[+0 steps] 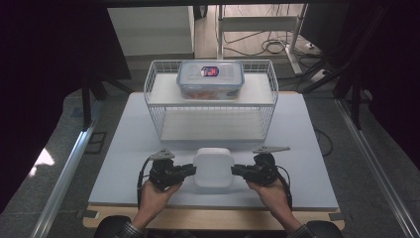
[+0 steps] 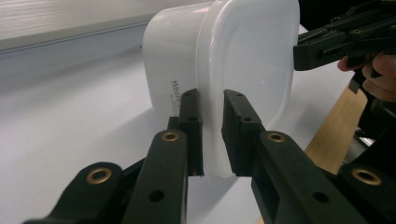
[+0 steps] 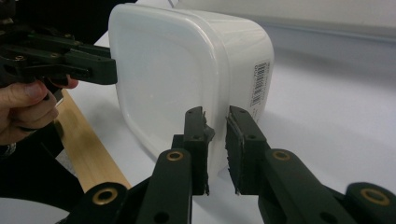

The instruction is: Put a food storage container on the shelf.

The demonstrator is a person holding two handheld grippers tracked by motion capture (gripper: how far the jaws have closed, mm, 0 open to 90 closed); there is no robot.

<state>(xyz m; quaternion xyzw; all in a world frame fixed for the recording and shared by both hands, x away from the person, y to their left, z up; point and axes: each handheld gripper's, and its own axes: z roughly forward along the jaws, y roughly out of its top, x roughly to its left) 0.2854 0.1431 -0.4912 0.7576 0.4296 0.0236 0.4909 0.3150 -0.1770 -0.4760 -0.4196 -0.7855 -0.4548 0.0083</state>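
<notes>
I have the white plastic box (image 1: pixel 213 167) sitting on the pale desk (image 1: pixel 124 148), near its front edge and right between my two tongs. My left tongs (image 1: pixel 192 170) come at it from the left side and my right tongs (image 1: pixel 234 170) from the right, so the box is pinched at both ends at once. Looking along the left tongs (image 2: pixel 212 133), the jaws are nearly closed, with the thin rim of the box's lid (image 2: pixel 252 70) caught between the pads. The right tongs (image 3: pixel 217 149) look the same: jaws drawn close together and gripping the rim on the opposite side, just beside the barcode label (image 3: pixel 261 84). Each pair of tongs shows at the far side of the box in the other's view. Beyond the box, further back on the desk, stands a white wire rack (image 1: pixel 210 106) with a clear lidded container (image 1: pixel 210 79) on its upper shelf, well apart from my tongs.
</notes>
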